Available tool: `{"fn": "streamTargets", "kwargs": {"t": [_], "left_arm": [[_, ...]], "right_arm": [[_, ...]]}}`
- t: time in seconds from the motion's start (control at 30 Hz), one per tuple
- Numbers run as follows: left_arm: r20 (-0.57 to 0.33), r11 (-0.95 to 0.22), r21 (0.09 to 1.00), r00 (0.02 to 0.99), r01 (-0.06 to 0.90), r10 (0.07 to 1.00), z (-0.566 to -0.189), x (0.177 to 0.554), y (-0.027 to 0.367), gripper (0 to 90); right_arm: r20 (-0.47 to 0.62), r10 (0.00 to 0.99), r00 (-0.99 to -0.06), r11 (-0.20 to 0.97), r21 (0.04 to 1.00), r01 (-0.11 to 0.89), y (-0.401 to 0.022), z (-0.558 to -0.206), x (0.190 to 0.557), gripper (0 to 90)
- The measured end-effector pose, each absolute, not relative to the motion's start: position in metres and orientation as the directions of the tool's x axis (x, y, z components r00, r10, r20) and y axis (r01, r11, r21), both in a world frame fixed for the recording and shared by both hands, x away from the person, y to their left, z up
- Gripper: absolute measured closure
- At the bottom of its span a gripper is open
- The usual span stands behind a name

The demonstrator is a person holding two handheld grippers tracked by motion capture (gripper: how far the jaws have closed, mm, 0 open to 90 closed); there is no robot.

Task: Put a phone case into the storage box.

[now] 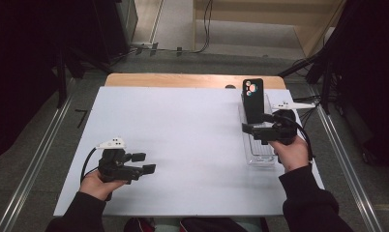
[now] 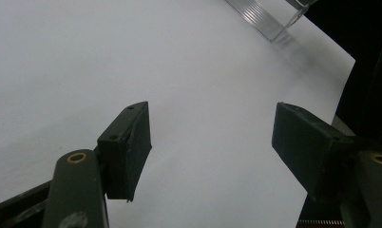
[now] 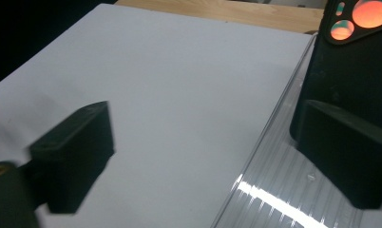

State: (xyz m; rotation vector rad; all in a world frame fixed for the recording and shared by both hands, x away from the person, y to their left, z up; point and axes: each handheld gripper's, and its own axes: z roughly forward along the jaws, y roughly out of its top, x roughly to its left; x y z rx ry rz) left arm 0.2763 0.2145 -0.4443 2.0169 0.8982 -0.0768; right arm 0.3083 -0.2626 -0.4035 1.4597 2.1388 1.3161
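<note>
Right hand-held gripper (image 1: 260, 129) jaws apart over clear tray (image 1: 258, 155) beside upright black phone case (image 1: 253, 99), white tabletop (image 1: 183, 140), dim room

Wide open white table (image 1: 183, 140) through the middle, nothing between the two sides. Over on the right edge, the clear tray (image 1: 257, 153) blocks the way, its long wall running front to back, and the black phone case (image 1: 253, 99) stands upright at its far end. The right gripper (image 1: 250, 129) hangs low over that tray, jaws apart, just in front of the case.
</note>
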Motion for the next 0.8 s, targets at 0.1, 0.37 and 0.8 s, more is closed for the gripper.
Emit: {"fn": "streamTargets", "kwargs": {"t": [0.1,0.37,0.8], "left_arm": [[-0.378,-0.332,0.711,0.735,0.62,0.564,-0.444,0.275,0.216,29.3],[-0.378,-0.331,0.714,0.739,0.616,0.558,-0.444,0.272,0.218,29.3],[-0.385,-0.338,0.715,0.748,0.612,0.541,-0.445,0.265,0.218,29.3]], "right_arm": [[0.265,0.829,-0.493,0.116,0.78,0.615,-0.263,-0.406,0.299,12.4],[0.264,0.785,-0.561,0.168,0.78,0.603,-0.261,-0.418,0.271,16.8],[0.251,0.721,-0.646,0.237,0.787,0.57,-0.251,-0.435,0.24,22.6]]}}
